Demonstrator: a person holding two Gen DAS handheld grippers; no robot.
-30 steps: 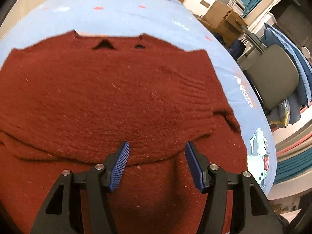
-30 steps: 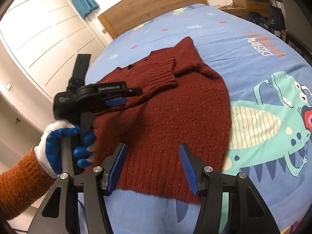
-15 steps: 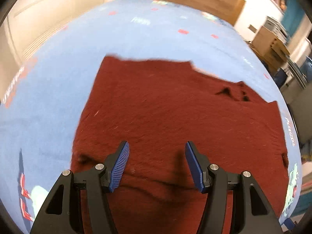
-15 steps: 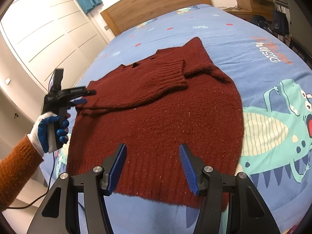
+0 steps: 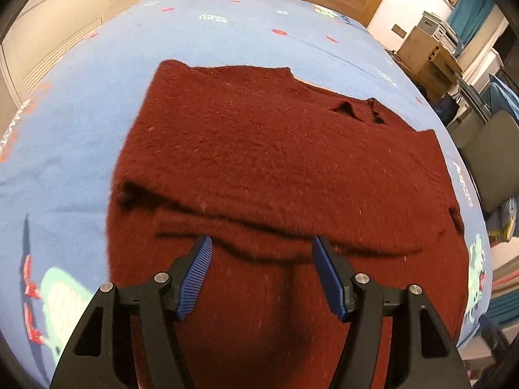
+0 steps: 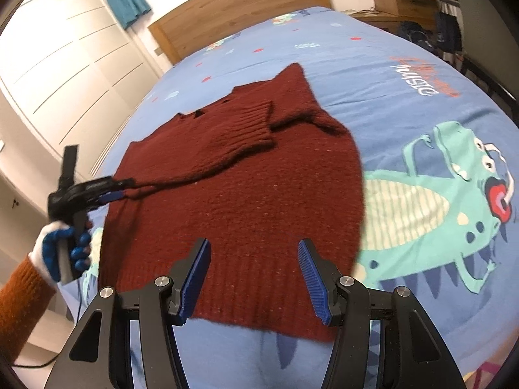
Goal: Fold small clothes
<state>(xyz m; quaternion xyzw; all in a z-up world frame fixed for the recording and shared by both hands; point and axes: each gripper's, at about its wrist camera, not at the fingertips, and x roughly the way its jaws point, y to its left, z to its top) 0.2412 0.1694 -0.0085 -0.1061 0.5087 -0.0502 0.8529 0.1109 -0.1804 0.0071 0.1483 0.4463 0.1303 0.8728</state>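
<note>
A dark red knitted sweater (image 6: 246,194) lies flat on the blue bed cover, with both sleeves folded across its chest. In the left wrist view the sweater (image 5: 275,149) fills the middle, with a sleeve fold running across just ahead of my left gripper (image 5: 261,249), which is open and empty above it. In the right wrist view my right gripper (image 6: 253,253) is open and empty above the sweater's ribbed hem. The left gripper (image 6: 113,191) shows there at the sweater's left edge, held by a gloved hand.
The blue bed cover (image 6: 405,103) has a green dinosaur print (image 6: 454,201) to the right of the sweater. A wooden headboard (image 6: 253,6) stands at the far end. White wardrobe doors (image 6: 65,71) are on the left. A grey chair (image 5: 489,155) and wooden furniture (image 5: 425,48) stand beside the bed.
The left gripper swung out to the sweater's left side, then came back over the folded sleeve near its left edge. The right gripper has stayed over the hem, open.
</note>
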